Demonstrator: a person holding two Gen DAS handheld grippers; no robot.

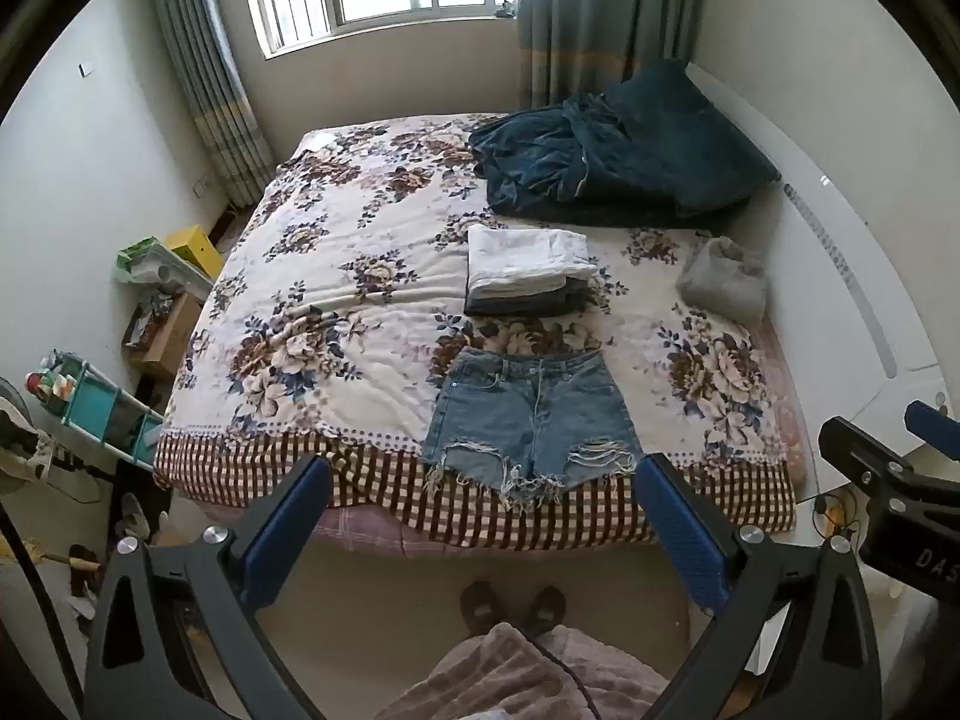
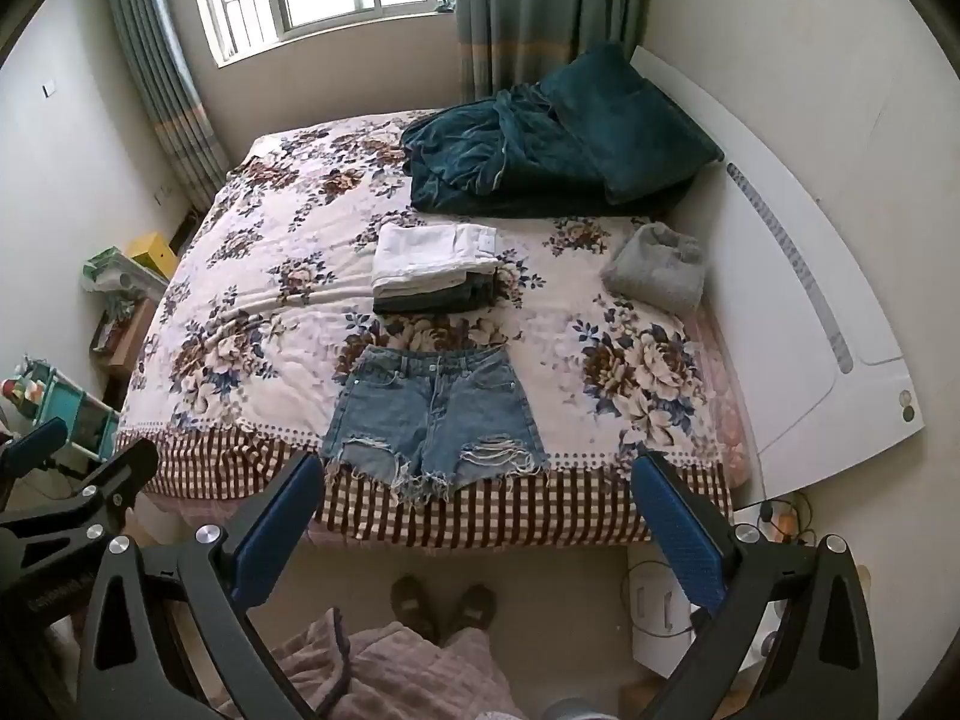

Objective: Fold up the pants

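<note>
Light blue denim shorts (image 1: pixel 528 414) with frayed hems lie flat near the bed's front edge, waistband away from me; they also show in the right wrist view (image 2: pixel 435 420). My left gripper (image 1: pixel 486 498) is open and empty, held above the floor in front of the bed, short of the shorts' hems. My right gripper (image 2: pixel 477 495) is open and empty too, at the same height, to the right of the left one. Each gripper shows at the edge of the other's view.
A stack of folded clothes (image 1: pixel 525 270) lies behind the shorts. A dark teal blanket and pillow (image 1: pixel 606 162) lie at the head end, a grey folded garment (image 1: pixel 723 279) to the right. The white headboard (image 1: pixel 840 276) runs along the right. Shelves and boxes (image 1: pixel 102 402) crowd the left floor.
</note>
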